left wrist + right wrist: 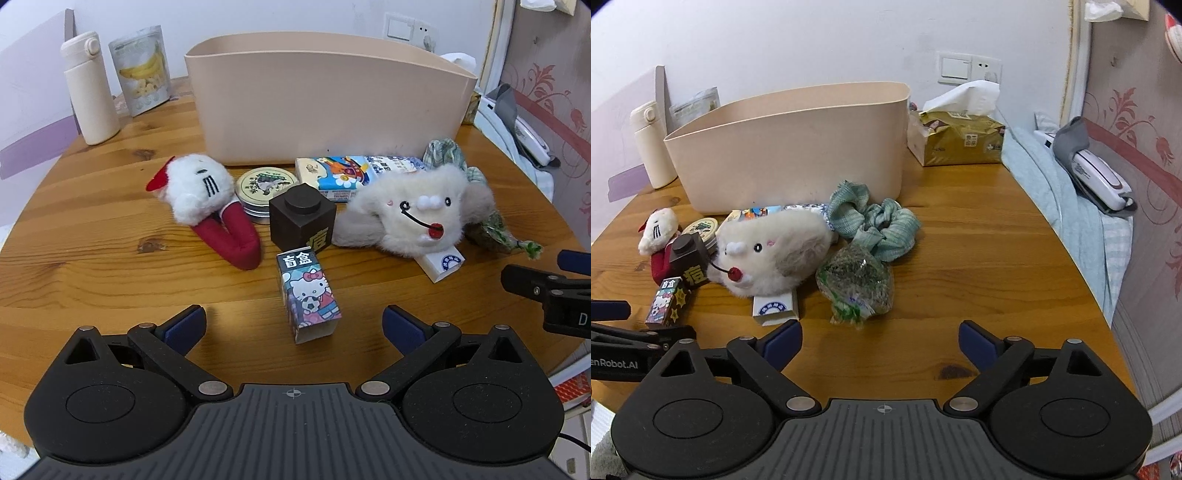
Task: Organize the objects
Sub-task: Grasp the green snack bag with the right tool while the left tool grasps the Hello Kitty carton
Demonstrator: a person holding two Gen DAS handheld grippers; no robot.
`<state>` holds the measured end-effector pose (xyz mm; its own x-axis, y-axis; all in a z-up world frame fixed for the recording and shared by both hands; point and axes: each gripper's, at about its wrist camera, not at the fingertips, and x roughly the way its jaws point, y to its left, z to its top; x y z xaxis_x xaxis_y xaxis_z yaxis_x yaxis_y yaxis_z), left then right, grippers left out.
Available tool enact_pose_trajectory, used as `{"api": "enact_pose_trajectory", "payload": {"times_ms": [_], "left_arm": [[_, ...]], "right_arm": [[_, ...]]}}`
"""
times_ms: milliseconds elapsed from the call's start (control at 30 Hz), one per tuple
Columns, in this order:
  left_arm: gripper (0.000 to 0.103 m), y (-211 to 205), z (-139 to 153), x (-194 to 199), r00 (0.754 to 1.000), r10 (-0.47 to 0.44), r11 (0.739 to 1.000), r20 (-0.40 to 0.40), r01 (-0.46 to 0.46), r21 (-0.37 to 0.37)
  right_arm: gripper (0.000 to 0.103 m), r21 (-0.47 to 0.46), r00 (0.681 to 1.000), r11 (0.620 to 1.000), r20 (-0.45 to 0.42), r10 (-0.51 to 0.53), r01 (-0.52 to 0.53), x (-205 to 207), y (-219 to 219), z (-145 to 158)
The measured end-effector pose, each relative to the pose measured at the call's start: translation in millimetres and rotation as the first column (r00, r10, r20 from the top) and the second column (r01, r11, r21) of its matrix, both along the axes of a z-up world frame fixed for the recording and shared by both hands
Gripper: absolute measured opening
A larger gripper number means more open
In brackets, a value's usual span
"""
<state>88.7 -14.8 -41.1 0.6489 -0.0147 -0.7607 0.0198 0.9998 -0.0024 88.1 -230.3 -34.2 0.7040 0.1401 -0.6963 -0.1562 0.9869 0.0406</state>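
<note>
A beige bin [325, 103] [790, 147] stands at the back of the wooden table. In front of it lie a small white plush with red legs [201, 194] [659, 230], a round tin [266, 190], a dark cube [301, 219] [689, 254], a Hello Kitty box [308, 297] [665, 302], a tissue pack [341, 173], a large fluffy plush [417, 208] [775, 251], a white card box [775, 308], a green scrunchie [875, 221] and a clear bag of greens [857, 284]. My left gripper [293, 326] is open just before the Hello Kitty box. My right gripper [881, 341] is open, empty, near the bag.
A cream flask [90, 88] and a banana snack pouch [142, 70] stand at the back left. A gold tissue box [956, 138] sits right of the bin. Bedding with a white device [1100, 177] borders the table's right edge.
</note>
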Motion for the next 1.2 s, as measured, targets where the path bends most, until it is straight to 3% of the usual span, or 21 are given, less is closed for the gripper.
{"api": "enact_pose_trajectory", "payload": {"times_ms": [167,333,667,967,1067,1133,1200], "left_arm": [[0.102,2.1,-3.5,10.4,1.000,0.007,1.000,-0.013,-0.007,-0.018],[0.087,2.4,-2.9,13.1,1.000,0.013,1.000,0.006,-0.013,0.021],[0.085,3.9,-3.2,19.8,1.000,0.000,1.000,0.006,0.000,0.015],[0.083,4.0,-3.2,22.4,1.000,-0.022,1.000,0.004,0.022,0.011],[0.074,4.3,-1.5,21.9,0.999,-0.045,0.999,0.008,0.044,0.012],[0.060,4.7,0.2,22.6,0.999,-0.046,0.999,0.014,0.046,0.010],[0.054,5.8,1.8,23.4,0.998,-0.053,0.999,0.015,0.053,0.009]], "right_arm": [[0.087,-0.011,1.000,1.000,-0.001,0.021,-0.021,10.3,5.5,0.6],[0.081,-0.017,0.999,0.999,-0.016,0.041,-0.041,19.9,9.7,-1.8],[0.067,-0.011,0.997,0.997,-0.032,0.070,-0.070,29.6,14.8,-5.9],[0.045,0.004,0.995,0.997,-0.057,0.079,-0.079,35.2,15.5,-9.0],[0.033,0.013,0.996,0.997,-0.059,0.072,-0.071,34.6,15.1,-8.8],[0.021,0.006,0.996,0.998,-0.058,0.067,-0.067,34.1,15.4,-8.4],[0.021,0.012,0.996,0.998,-0.059,0.069,-0.069,33.5,15.2,-8.1]]}}
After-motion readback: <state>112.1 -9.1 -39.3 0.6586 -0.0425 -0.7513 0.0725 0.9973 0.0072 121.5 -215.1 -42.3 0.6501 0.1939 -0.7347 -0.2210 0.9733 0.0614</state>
